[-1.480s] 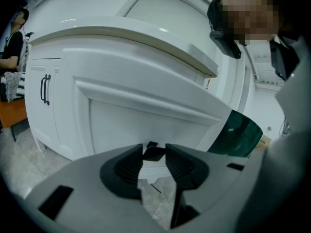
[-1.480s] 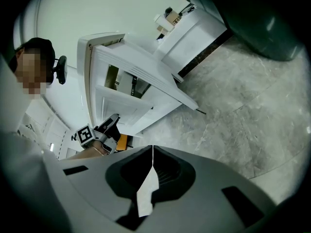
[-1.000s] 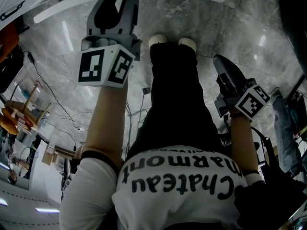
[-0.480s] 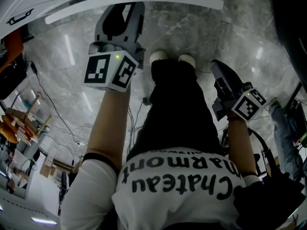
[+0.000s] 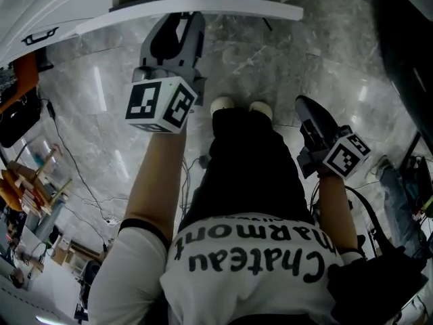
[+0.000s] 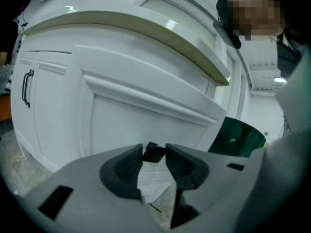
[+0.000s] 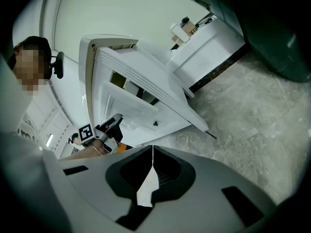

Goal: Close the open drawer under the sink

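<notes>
The white drawer [image 5: 203,7] stands pulled out of the cabinet at the top of the head view. Its panelled front [image 6: 146,115] fills the left gripper view, and from the side the right gripper view shows the drawer [image 7: 141,89] jutting out with its inside visible. My left gripper [image 5: 177,19] points at the drawer front just below its edge. Its jaws [image 6: 154,152] are open with nothing between them and stand short of the front. My right gripper [image 5: 304,103] hangs lower at the right, away from the drawer, shut and empty [image 7: 152,152].
A cabinet door with a black handle [image 6: 26,87] is left of the drawer. A dark green bin [image 6: 240,136] stands to its right. Cables [image 5: 81,161] trail over the marble floor at the left. The person's white shoes [image 5: 222,105] are below the drawer.
More of the drawer has come into the head view from the top. The left gripper has closed in on the drawer's front edge. The right gripper has shifted slightly.
</notes>
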Demonstrator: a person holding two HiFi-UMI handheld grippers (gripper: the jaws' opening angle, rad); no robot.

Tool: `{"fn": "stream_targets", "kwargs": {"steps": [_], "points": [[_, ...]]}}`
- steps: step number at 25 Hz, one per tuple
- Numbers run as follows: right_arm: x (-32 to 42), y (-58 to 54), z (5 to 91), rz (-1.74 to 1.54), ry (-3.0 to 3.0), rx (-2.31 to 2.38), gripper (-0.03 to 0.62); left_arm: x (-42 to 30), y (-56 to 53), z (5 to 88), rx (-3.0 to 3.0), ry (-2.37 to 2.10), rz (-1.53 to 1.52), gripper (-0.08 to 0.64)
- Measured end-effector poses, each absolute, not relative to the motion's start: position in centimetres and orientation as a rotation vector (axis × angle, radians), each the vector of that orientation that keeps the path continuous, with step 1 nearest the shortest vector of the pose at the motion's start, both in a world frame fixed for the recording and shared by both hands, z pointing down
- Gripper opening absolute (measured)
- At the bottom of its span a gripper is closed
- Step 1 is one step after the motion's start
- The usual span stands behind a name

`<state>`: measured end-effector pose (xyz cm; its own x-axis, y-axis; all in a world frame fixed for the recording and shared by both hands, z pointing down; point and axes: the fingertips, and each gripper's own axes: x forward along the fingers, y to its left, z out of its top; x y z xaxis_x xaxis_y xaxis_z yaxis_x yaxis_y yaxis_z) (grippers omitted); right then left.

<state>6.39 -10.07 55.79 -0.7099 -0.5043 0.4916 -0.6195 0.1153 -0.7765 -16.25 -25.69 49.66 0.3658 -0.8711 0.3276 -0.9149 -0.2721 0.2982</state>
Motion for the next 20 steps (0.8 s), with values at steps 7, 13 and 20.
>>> {"fn": "stream_targets", "kwargs": {"steps": [7,13,20], "points": [[7.4,-10.7,56.3,1.648,-2.271,1.173,0.012,-15.9,-25.8,49.4,2.209,-1.578,0.125,0.149],[7.3,-11.2,57.1,1.651,-2.273,1.181,0.012,-16.0,-27.2,49.4,2.209,-1.582,0.098,0.149],[7.5,-11.9,57.9,1.653,-2.274,1.178,0.012,-16.1,-29.2,49.0,2.221,-1.593,0.062,0.149]]}}
